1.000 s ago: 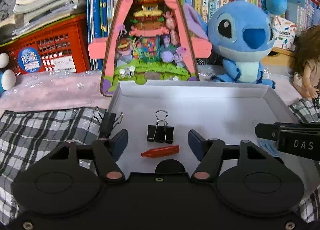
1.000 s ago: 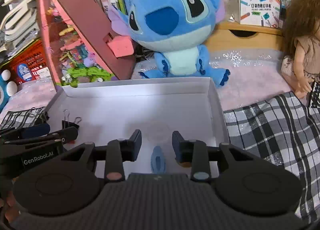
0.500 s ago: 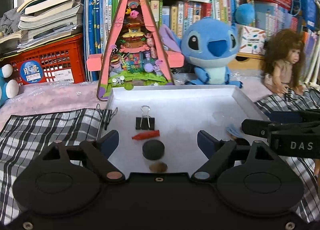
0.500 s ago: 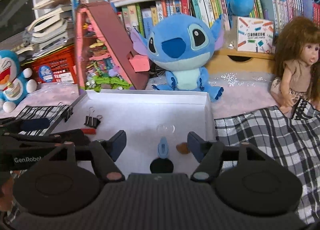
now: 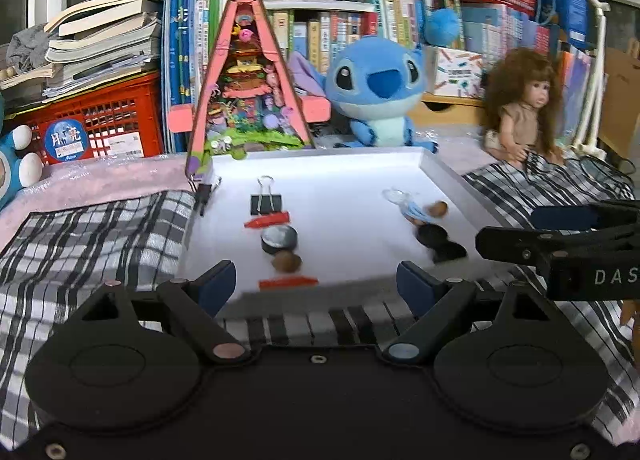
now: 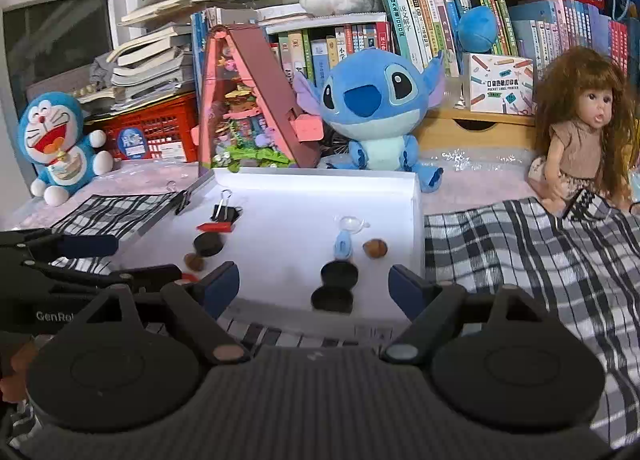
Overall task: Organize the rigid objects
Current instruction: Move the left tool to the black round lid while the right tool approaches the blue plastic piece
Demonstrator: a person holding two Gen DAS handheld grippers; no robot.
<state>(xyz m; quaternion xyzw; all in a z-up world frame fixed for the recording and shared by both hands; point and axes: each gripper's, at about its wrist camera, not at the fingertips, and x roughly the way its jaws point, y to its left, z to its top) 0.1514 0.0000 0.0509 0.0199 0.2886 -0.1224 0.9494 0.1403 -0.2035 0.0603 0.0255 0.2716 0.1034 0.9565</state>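
A white tray (image 5: pixel 340 170) holds a black binder clip (image 5: pixel 265 202), two red pieces (image 5: pixel 267 220) (image 5: pixel 288 282), black discs (image 5: pixel 279 238) (image 5: pixel 440 244), brown nuts (image 5: pixel 286 261) (image 5: pixel 437 209) and a blue clip (image 5: pixel 414 213). My left gripper (image 5: pixel 316 280) is open and empty at the tray's near edge. My right gripper (image 6: pixel 314 280) is open and empty, also at the near edge. In the right wrist view the tray (image 6: pixel 320 184) shows the binder clip (image 6: pixel 224 212), two black discs (image 6: pixel 339 274), the blue clip (image 6: pixel 344 246) and a nut (image 6: pixel 375 248).
A checked cloth (image 5: pixel 92 236) (image 6: pixel 532 256) lies under and around the tray. Behind it stand a pink triangular toy house (image 5: pixel 248 100), a blue plush (image 5: pixel 380 92), a doll (image 6: pixel 580 132), a Doraemon plush (image 6: pixel 60 144), a red crate (image 5: pixel 104 124) and bookshelves. Another binder clip (image 5: pixel 204 194) sits on the tray's left rim.
Both grippers have drawn back and up from inside the tray to its near edge and opened wider. More of the tray's contents have come into view.
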